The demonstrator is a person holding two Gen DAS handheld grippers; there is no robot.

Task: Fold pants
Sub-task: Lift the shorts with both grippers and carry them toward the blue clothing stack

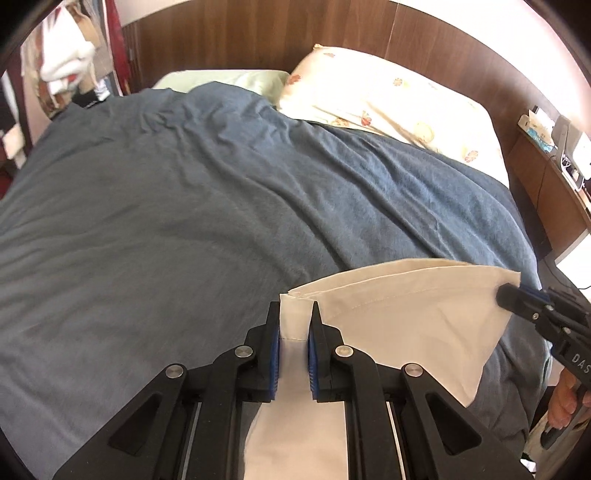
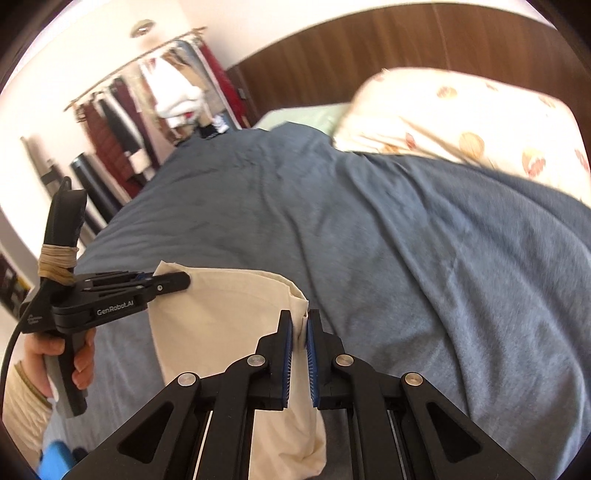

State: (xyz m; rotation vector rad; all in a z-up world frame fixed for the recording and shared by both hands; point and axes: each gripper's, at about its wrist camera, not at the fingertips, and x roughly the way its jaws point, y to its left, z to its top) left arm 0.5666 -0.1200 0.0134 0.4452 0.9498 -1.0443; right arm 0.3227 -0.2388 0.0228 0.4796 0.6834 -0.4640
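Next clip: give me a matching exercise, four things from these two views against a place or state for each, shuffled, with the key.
Things:
1. cream cotton pants
2. blue-grey wrinkled duvet
3. cream flower-print pillow
4. dark wooden headboard

Places or states:
A. spread over the bed
B. stands behind the bed, against the wall
C. held up, clamped by the left gripper and right gripper
D. lies at the head of the bed, partly under the cover

Pairs: 1-C, 2-A, 3-D, 4-B

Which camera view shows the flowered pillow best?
The left wrist view: the flowered pillow is sharp and nearly whole against the headboard. The right wrist view shows it blurred, cut at the right edge.
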